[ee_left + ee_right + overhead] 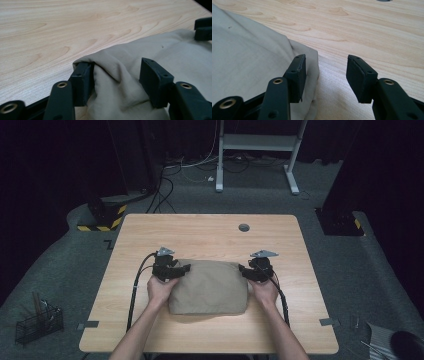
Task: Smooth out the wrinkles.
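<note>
The folded beige cloth (209, 287) lies flat on the tabletop (210, 232) near the person's edge; it looks light, soft and limp, likely to sag and slip, so its 2 far corners seem the best places to pinch. The left claw (117, 81) stands released, a puckered corner between its pads, and the right claw (325, 77) stands released beside the other corner, gripping nothing.
</note>
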Demonstrator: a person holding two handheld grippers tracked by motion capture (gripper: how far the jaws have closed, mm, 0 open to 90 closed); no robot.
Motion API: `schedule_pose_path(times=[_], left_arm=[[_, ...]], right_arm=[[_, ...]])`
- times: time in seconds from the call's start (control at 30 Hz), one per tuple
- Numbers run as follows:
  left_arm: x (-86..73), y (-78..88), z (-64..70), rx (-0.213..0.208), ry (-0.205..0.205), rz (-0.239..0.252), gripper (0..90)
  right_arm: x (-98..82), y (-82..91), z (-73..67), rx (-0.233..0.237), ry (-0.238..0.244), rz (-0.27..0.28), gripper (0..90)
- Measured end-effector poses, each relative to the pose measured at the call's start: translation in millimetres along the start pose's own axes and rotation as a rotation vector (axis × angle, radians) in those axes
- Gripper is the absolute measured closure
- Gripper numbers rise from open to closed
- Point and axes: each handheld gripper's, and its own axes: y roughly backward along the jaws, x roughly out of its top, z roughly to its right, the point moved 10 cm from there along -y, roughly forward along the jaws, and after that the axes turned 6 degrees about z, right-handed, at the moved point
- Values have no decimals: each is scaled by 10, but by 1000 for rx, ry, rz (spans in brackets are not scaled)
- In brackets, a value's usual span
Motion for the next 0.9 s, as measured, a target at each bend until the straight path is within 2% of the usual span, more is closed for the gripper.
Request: schedule_pose_path(times=[0.13,0.33,0.4,0.5,0.57,0.67,0.73,0.77,0.83,0.9], left_arm=[[59,70,12,-17,19,30,367],[136,230,-88,0,40,70,300],[164,300,-45,-16,25,90,296],[171,373,144,-63,-31,117,290],[124,375,289,-95,-65,112,285],[-3,311,407,-107,-104,81,284],[-100,259,412,-92,-124,52,282],[-143,241,398,-88,-123,43,282],[-220,216,356,-87,-99,32,283],[-302,192,304,-84,-95,12,291]], right_arm=[[-34,4,-3,-1,4,-8,503],[-32,40,22,-10,-6,5,503],[-16,86,46,-19,-7,18,502],[37,202,59,-23,-20,55,502],[80,298,-18,-1,-6,84,504],[84,386,-281,95,11,117,508],[37,373,-479,152,32,104,508],[9,350,-543,163,53,94,507],[-62,296,-611,178,59,74,496],[-170,234,-610,179,57,35,472]])
